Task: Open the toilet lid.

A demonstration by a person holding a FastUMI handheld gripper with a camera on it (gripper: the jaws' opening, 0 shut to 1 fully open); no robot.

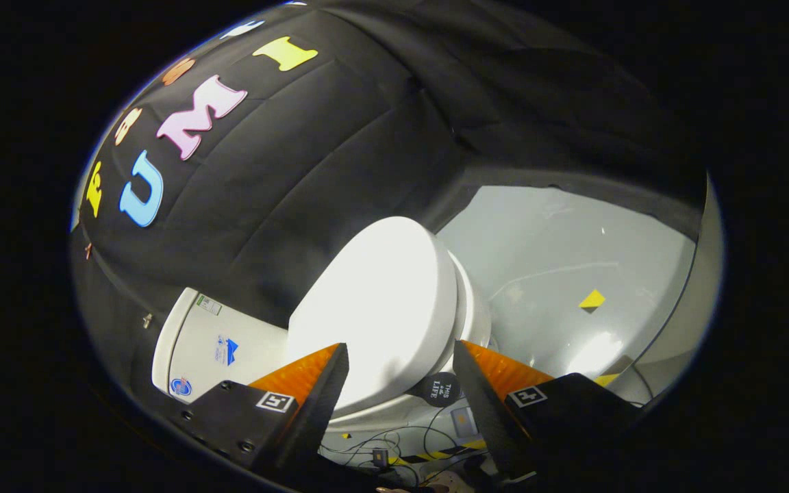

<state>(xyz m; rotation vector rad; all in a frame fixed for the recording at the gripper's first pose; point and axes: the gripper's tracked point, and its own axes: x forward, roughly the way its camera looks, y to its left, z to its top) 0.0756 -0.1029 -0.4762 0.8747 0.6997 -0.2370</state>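
While the booth's grey floor [572,260] spreads beyond it, the white toilet [394,411] sits just ahead of the fingers with its lid [381,301] down.

Its tank [196,342] stands against the black cloth wall. Spread apart and gripping nothing, the gripper [401,373] frames the lid's near edge. Cables [394,438] lie below the bowl; a small yellow marker [592,300] sits well off on the floor.
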